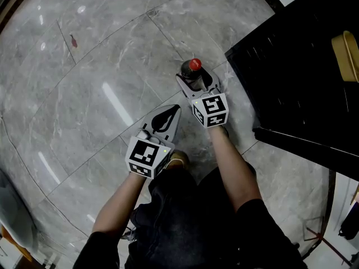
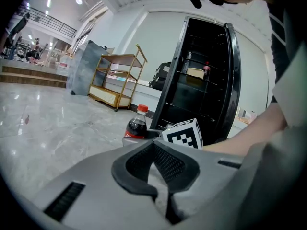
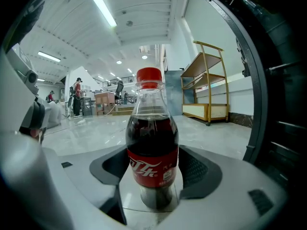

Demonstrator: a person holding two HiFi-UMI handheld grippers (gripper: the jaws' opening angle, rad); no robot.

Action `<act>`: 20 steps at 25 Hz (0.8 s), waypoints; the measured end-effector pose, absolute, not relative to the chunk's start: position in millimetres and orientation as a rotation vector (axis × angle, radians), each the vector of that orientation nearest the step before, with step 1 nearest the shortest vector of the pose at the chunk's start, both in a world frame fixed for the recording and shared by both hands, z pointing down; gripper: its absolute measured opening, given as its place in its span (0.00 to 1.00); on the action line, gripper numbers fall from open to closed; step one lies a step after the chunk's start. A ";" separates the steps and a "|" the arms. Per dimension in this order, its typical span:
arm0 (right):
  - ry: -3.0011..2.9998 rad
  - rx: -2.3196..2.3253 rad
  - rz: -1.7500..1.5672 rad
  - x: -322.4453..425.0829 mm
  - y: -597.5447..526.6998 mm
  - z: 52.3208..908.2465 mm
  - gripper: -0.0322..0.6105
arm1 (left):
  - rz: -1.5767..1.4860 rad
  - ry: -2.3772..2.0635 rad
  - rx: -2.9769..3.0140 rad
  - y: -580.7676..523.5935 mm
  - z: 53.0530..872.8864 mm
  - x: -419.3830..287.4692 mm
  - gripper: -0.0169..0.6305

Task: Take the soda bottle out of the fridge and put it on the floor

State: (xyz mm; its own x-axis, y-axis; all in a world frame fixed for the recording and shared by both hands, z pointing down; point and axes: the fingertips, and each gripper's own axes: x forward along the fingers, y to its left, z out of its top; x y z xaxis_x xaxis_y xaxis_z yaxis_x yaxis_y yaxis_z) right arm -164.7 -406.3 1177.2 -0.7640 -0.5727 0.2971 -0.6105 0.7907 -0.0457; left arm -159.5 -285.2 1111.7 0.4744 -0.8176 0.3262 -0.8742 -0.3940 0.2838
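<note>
On the grey marble floor (image 1: 101, 66), just in front of the open black fridge (image 1: 303, 77), the soda bottle (image 3: 152, 152) stands upright, red cap on and dark drink up to its shoulder. The right tongs (image 3: 152, 190) sit around it at label height. Their dark hollowed pads meet the bottle's sides with no gap showing, so they appear to be clamped on it, though the wide-angle lens makes the contact hard to judge. From the head view only the cap and shoulder show, because the tongs cover the lower body.

The left tongs (image 2: 158, 176) hang low beside the right ones, their tips pressed together with nothing between them. In their view the bottle is half hidden behind the right tongs' marker cube (image 2: 183, 132).

The fridge interior is mostly too dark to read. A pale yellow object (image 1: 348, 55) on one shelf is cut off by the frame edge. Farther back stands a gold-framed shelf rack (image 2: 120, 80), and distant people are too small to make out.
</note>
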 end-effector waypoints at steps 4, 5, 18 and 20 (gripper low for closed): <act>-2.704 0.905 0.192 -162.6 -402.1 1171.2 0.55 | 0.184 -1.424 2.311 -281.9 1105.7 -161.2 0.04; -2.702 0.912 0.193 -160.6 -401.4 1169.3 0.55 | 0.182 -1.424 2.314 -280.8 1103.6 -160.7 0.04; -2.747 1.009 0.147 -129.8 -383.2 1111.8 0.55 | 0.158 -1.444 2.357 -256.2 1065.9 -150.6 0.04; -2.752 1.020 0.143 -124.9 -381.5 1103.7 0.55 | 0.165 -1.444 2.365 -252.9 1060.3 -149.5 0.04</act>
